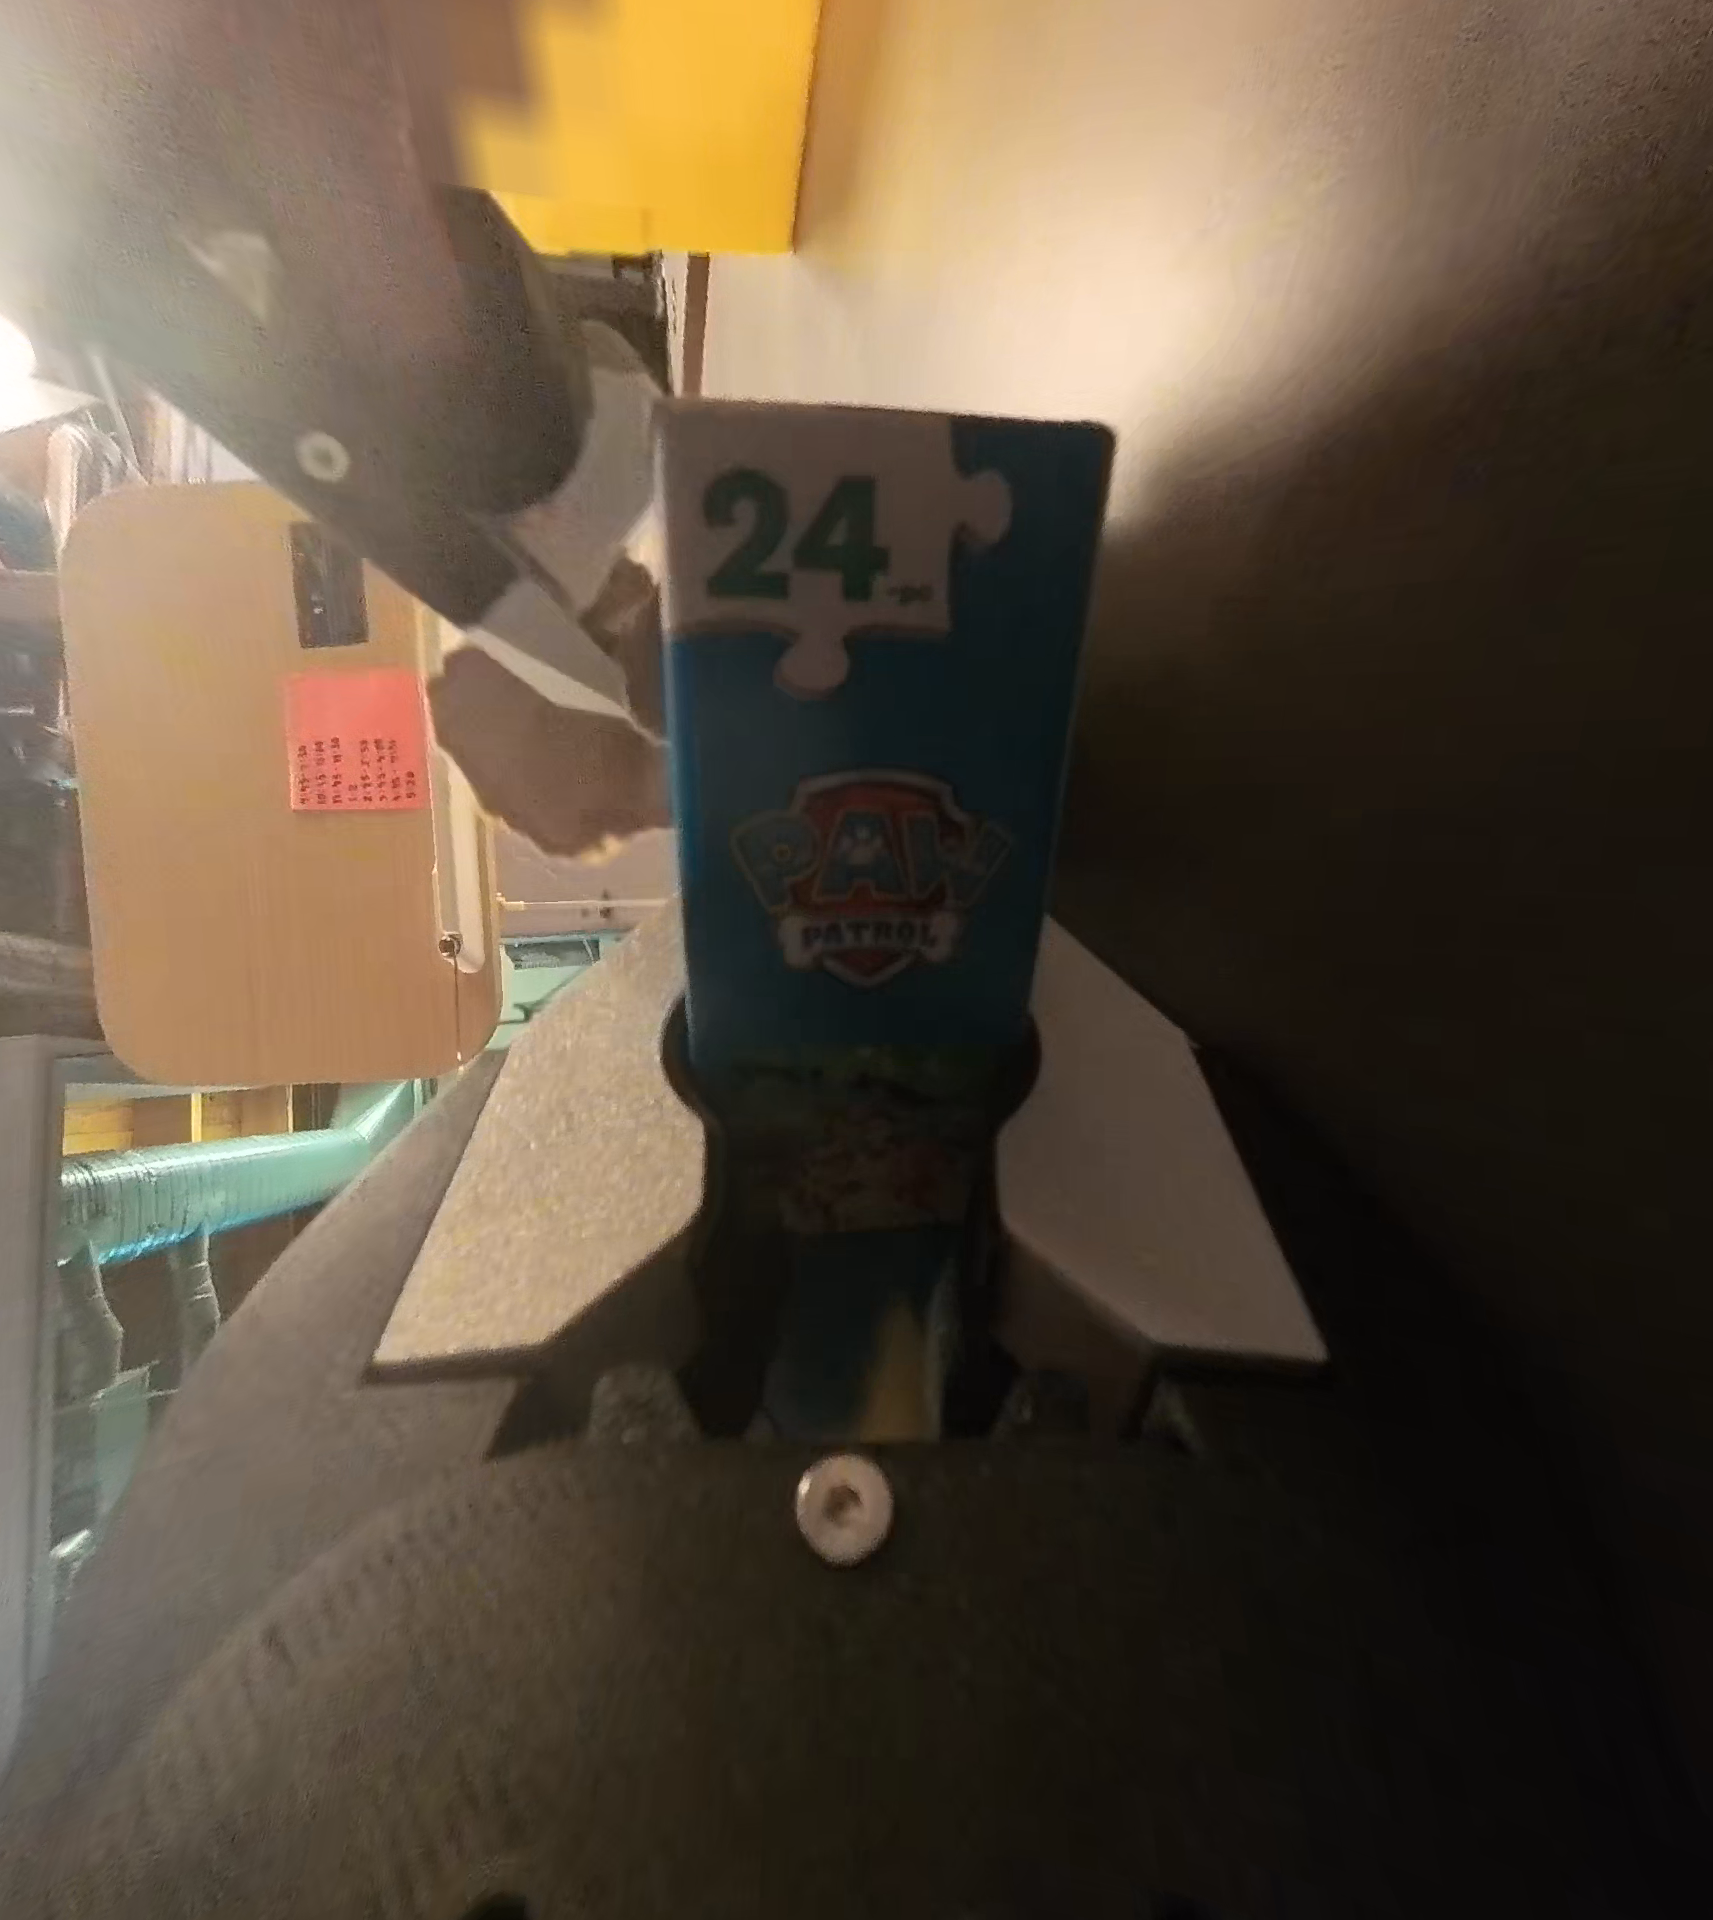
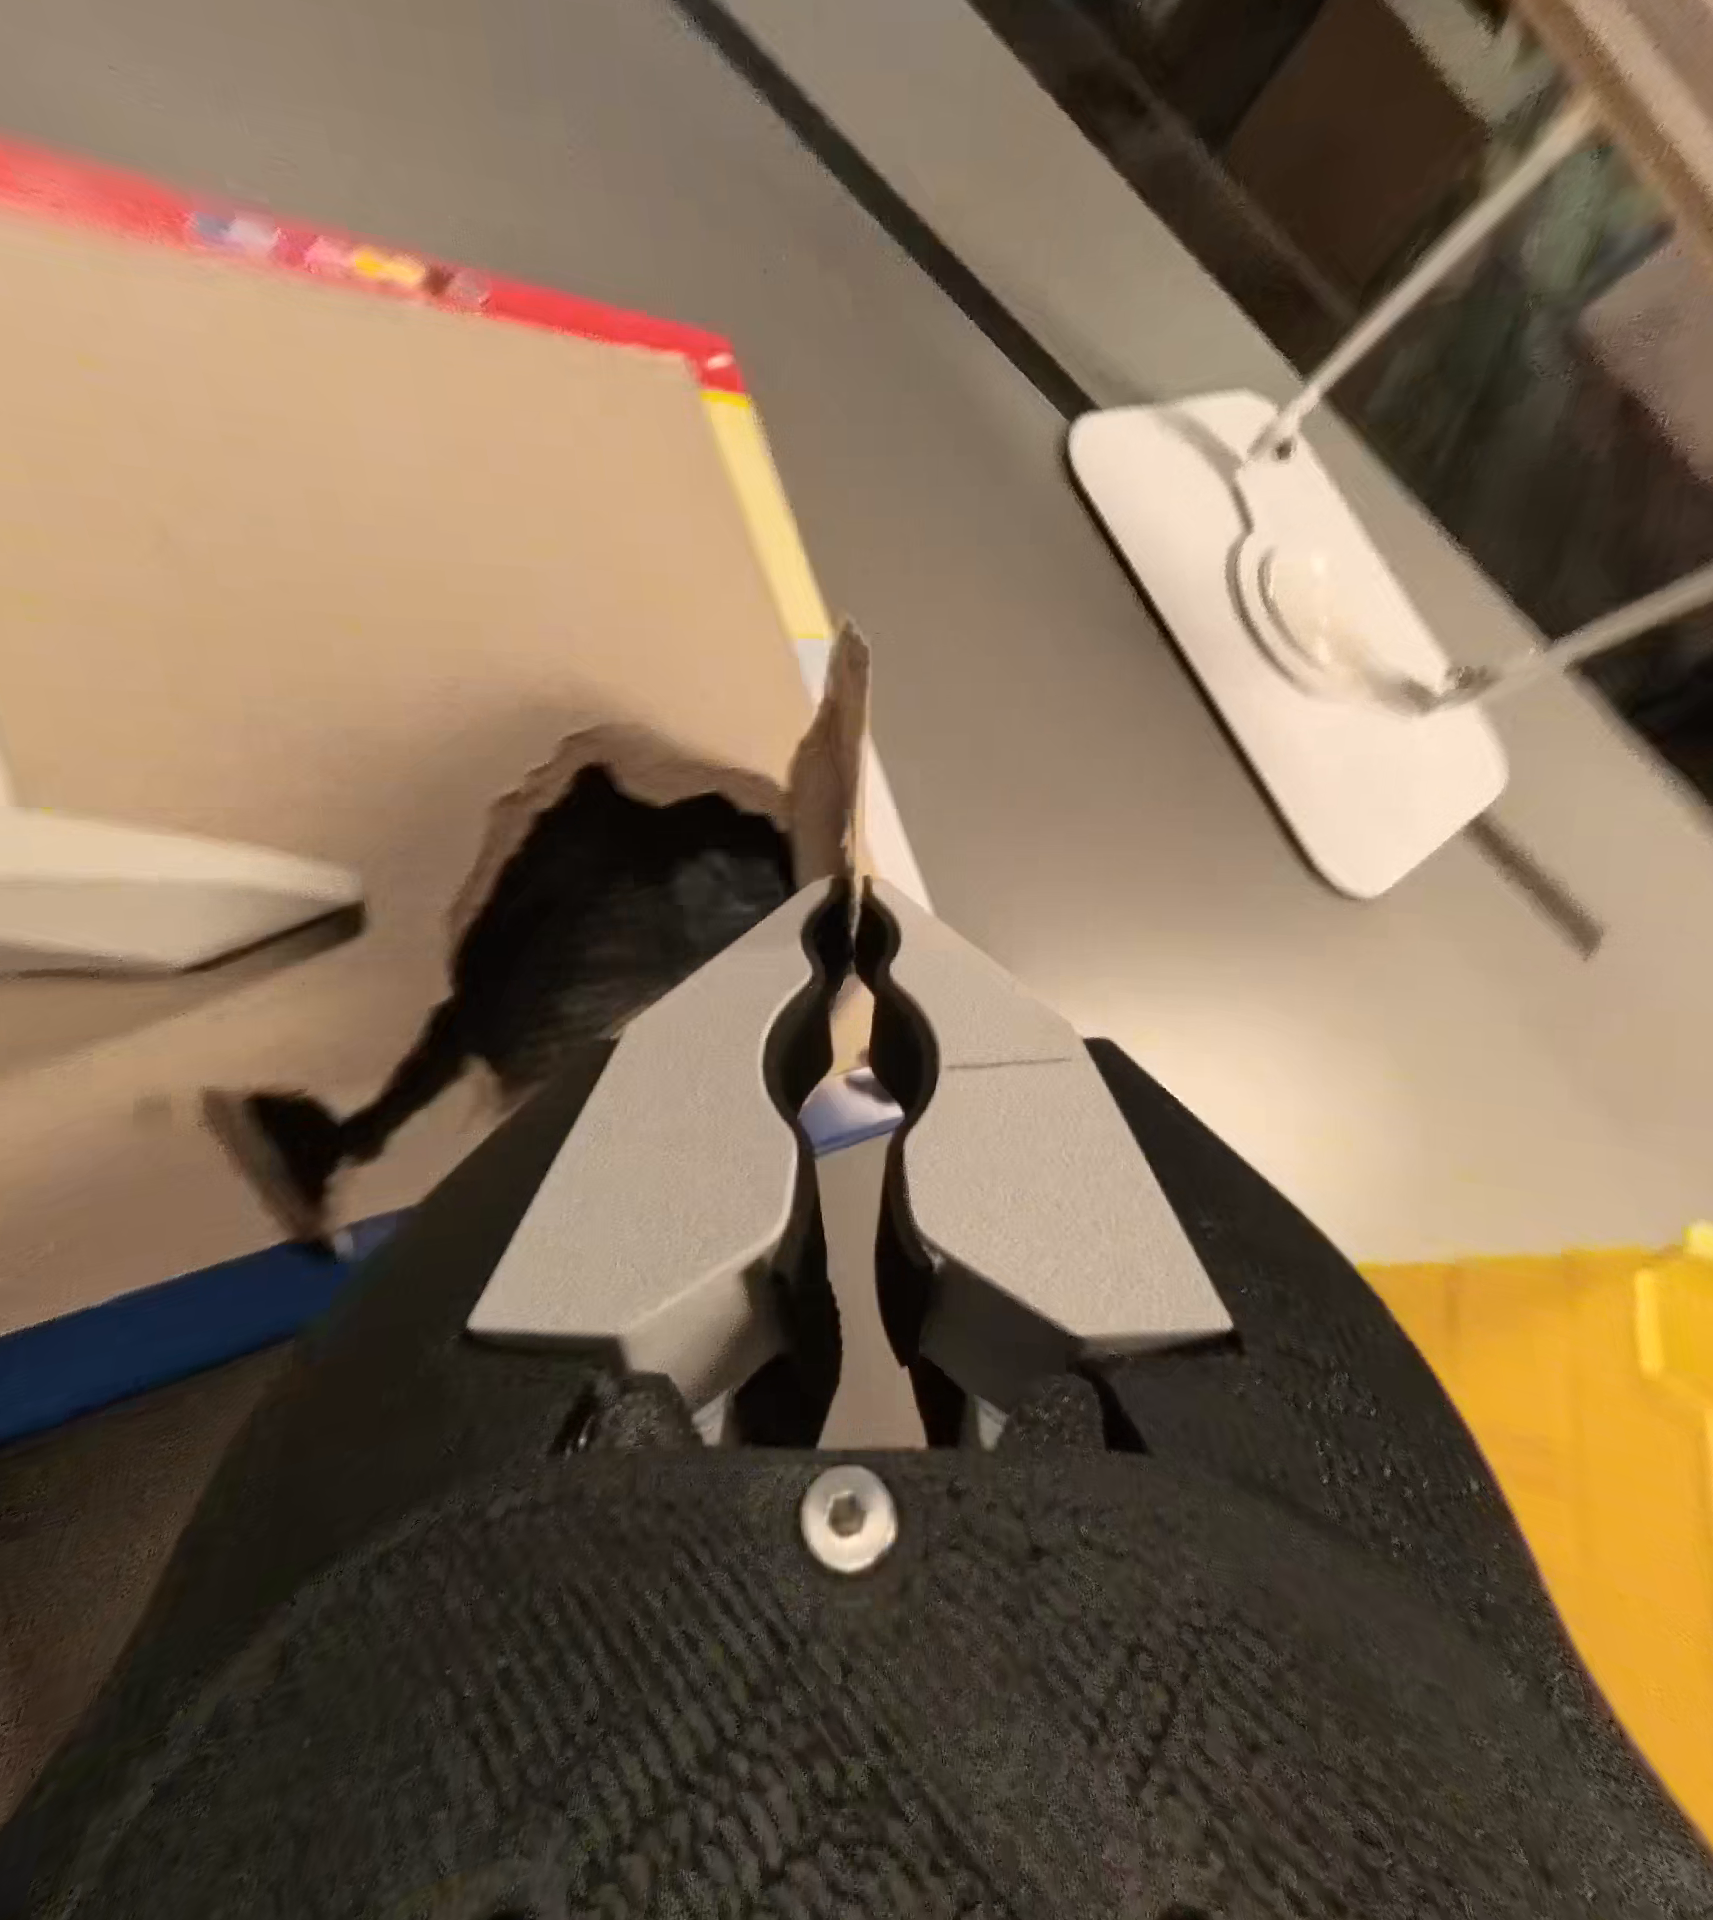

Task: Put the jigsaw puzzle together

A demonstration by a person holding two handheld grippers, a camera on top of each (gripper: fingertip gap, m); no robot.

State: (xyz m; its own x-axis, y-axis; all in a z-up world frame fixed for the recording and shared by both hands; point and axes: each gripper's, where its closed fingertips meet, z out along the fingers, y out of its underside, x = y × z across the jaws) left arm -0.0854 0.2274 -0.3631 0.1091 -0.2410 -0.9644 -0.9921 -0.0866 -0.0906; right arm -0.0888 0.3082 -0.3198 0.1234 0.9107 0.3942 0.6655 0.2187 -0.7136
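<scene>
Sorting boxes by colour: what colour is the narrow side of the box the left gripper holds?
Blue, left wrist view.

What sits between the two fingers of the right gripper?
In the right wrist view, the right gripper is shut on a torn brown cardboard flap sticking up beside the ragged hole in the box's brown cardboard face.

The box (image 1: 883, 727) fills the gap between the left gripper (image 1: 857, 997) fingers. The right gripper (image 2: 852, 894) pinches a torn flap (image 2: 836, 769) beside the ragged hole (image 2: 613, 904). A yellow bin (image 2: 1558, 1455) blocks the right; the desk (image 2: 1091, 727) beyond the flap lies open up to a white tag (image 2: 1351, 665).
</scene>
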